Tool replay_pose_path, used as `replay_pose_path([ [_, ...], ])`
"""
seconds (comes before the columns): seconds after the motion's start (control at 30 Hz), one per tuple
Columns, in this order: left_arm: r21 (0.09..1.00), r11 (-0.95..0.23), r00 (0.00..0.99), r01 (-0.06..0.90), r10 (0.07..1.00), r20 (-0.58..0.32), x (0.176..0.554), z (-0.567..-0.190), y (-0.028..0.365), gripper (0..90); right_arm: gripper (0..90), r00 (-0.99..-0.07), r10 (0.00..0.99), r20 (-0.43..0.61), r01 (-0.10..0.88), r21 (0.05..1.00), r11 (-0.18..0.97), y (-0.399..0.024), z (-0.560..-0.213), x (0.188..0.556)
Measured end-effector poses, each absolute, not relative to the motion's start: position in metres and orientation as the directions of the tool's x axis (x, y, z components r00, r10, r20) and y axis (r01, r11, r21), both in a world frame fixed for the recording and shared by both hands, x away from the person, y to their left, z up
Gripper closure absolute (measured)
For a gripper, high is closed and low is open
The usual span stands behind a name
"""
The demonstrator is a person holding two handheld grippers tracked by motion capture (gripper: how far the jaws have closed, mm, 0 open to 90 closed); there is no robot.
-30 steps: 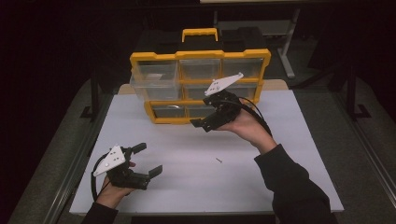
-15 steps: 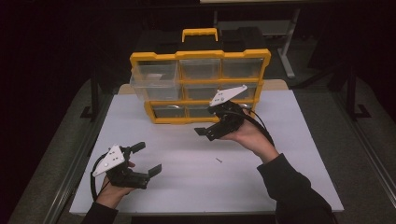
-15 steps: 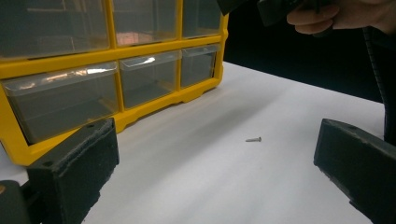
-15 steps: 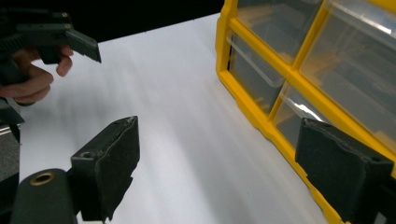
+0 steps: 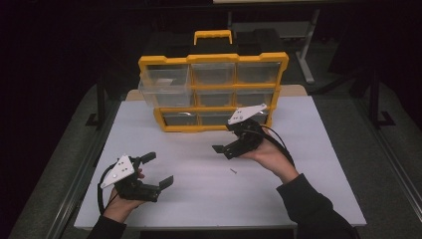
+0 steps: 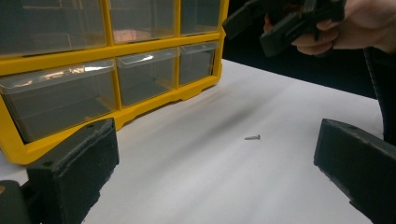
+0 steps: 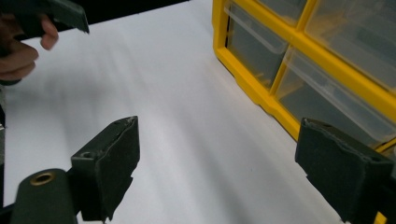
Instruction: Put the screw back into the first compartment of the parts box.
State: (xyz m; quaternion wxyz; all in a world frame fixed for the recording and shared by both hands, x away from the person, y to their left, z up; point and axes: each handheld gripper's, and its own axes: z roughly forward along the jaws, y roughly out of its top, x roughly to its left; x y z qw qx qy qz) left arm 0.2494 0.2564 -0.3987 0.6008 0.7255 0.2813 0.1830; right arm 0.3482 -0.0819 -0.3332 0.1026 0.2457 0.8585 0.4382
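Lying loose on the white surface (image 5: 308, 199), a small screw (image 5: 233, 172) waits ungrasped before the yellow drawer organizer (image 5: 214, 89) (one top drawer (image 5: 164, 87) pulled out), while the left hand-held gripper (image 5: 158, 170) and right hand-held gripper (image 5: 223, 150) both gape wide, empty.

White table (image 5: 318, 149) lit from above, room around it dark. Grey floor (image 5: 74, 134) on both sides of table. Behind table: white-framed furniture leg (image 5: 304, 55) and dark stands (image 5: 101, 102) left and right of table's far corners, details lost in shadow
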Motion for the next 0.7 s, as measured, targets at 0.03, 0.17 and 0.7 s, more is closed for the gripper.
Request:
replay_pose_path([
  [0.03,0.975,-0.121,0.775,0.187,0.628,-0.071,0.249,-0.399,0.257,0.0,13.7,-0.857,0.514,0.039,0.333,0.803,0.494,-0.083,-0.336,0.348],
  [0.17,0.974,-0.124,0.775,0.188,0.628,-0.069,0.249,-0.399,0.257,0.0,13.7,-0.852,0.522,0.046,0.345,0.798,0.494,-0.084,-0.346,0.347],
  [0.7,0.974,-0.119,0.777,0.195,0.625,-0.079,0.248,-0.399,0.255,0.0,14.1,-0.836,0.547,0.049,0.396,0.744,0.538,-0.091,-0.387,0.345],
])
